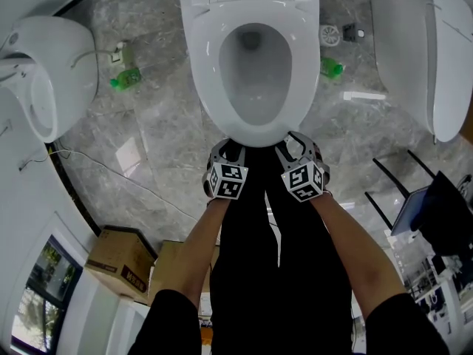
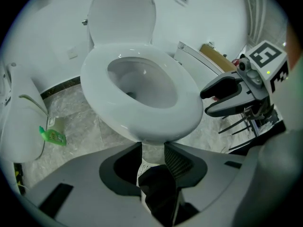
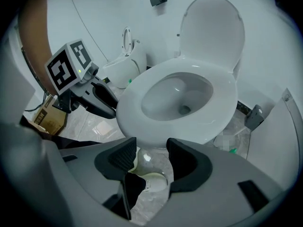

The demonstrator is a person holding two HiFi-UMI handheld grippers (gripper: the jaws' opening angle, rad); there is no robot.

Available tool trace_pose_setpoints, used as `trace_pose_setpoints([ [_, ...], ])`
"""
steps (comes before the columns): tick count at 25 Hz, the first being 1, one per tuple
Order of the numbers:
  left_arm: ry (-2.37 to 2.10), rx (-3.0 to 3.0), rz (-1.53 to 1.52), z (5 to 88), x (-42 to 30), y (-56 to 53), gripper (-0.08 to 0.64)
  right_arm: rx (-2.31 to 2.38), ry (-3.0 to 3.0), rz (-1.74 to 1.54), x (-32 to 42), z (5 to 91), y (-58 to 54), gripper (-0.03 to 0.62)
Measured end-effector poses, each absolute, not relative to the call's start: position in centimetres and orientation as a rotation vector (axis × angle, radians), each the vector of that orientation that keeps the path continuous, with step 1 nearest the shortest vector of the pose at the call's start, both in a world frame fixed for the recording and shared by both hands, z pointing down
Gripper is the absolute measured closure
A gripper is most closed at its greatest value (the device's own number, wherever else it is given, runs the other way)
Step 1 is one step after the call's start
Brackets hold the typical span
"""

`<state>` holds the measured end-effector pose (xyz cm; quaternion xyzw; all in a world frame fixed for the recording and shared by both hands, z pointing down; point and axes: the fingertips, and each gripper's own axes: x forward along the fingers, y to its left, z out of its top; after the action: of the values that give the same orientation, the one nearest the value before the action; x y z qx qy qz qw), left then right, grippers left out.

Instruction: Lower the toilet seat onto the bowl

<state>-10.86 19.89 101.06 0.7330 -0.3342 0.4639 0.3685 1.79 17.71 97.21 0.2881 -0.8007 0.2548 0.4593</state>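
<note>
The white toilet seat [image 1: 209, 87] lies flat on the bowl, and its lid [image 2: 123, 13] stands upright against the wall behind. Both grippers hang side by side at the seat's front edge and point steeply down. My left gripper [image 1: 226, 152] is open. In the left gripper view [image 2: 150, 148] the seat's front rim [image 2: 156, 134] sits just beyond the dark pads, and nothing is pressed between them. My right gripper [image 1: 295, 146] is open too. In the right gripper view [image 3: 151, 148] only the bowl's base and the floor show in its gap, below the seat [image 3: 218, 112].
Another white toilet [image 1: 44, 72] stands at the left and a third [image 1: 432, 50] at the right. Green bottles [image 1: 126, 80] [image 1: 331, 69] lie on the marble floor on either side. Cardboard boxes [image 1: 122, 261] sit at the lower left, a black rack [image 1: 395, 191] at the right.
</note>
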Motion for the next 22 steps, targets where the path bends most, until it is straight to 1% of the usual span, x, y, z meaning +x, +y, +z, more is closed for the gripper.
trace_pose_setpoints([
  [4,-0.871,1.829,1.125,100.4,-11.5,20.0,0.4,0.758,-2.003,0.712,2.1,96.3,16.1,0.367],
  [8,-0.963,1.731,1.017,99.1,-12.5,20.0,0.39,0.815,-2.007,0.725,3.9,95.2,13.7,0.367],
  [10,-0.992,1.707,0.973,97.9,-13.0,20.5,0.376,0.843,-2.008,0.735,4.6,94.1,13.1,0.366],
  [13,-1.002,1.754,0.959,95.1,-13.2,20.3,0.376,0.894,-2.014,0.746,5.3,91.6,12.5,0.365],
  [17,-1.02,1.801,0.907,89.5,-12.5,18.9,0.376,0.984,-2.036,0.795,5.8,85.4,11.5,0.365],
  [22,-1.044,1.923,0.78,77.8,-10.4,15.1,0.376,1.099,-2.096,0.824,5.8,74.5,10.0,0.365],
])
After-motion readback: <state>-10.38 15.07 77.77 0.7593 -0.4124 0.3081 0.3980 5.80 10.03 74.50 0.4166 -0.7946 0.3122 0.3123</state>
